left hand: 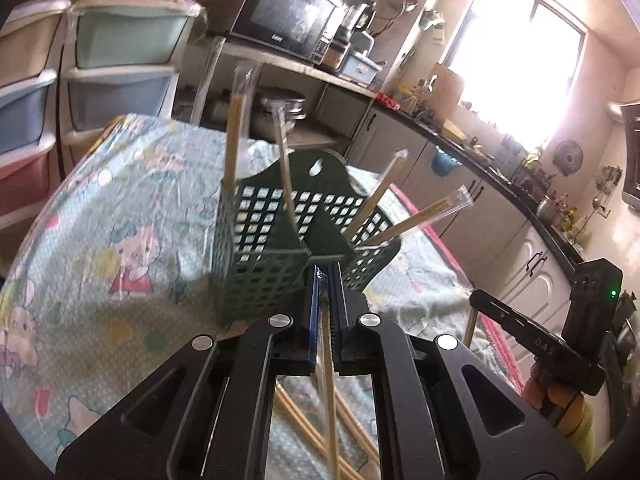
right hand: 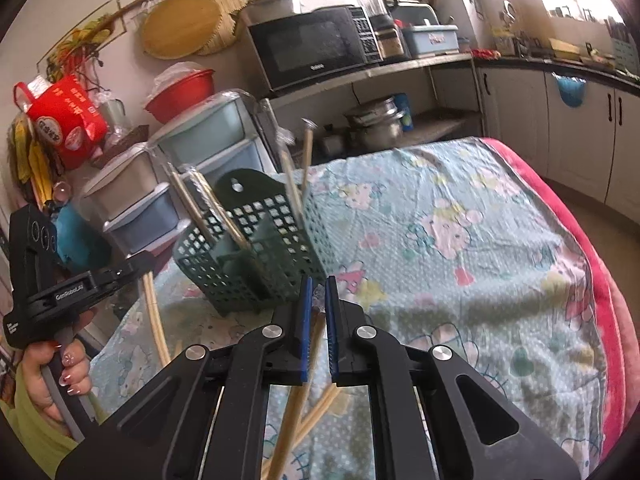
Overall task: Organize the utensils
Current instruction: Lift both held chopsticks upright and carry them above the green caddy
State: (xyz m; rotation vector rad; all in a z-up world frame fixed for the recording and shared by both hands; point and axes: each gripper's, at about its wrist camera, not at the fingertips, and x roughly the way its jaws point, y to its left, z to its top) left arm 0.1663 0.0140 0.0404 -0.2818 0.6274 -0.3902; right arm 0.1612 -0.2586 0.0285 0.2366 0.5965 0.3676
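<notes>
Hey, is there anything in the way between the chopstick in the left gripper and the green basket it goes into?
Nothing visible blocks it. The left gripper holds a wrapped chopstick right before the green basket. Only the chopsticks already standing in the basket crowd its compartments.

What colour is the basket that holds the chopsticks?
The basket is dark green, seen best in the left wrist view.

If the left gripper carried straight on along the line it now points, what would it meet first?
Most likely the dark green basket: the left gripper, shut on a wrapped chopstick, points at the near end of the basket's middle divider. The gap looks small, though the fisheye view leaves depth uncertain.
</notes>
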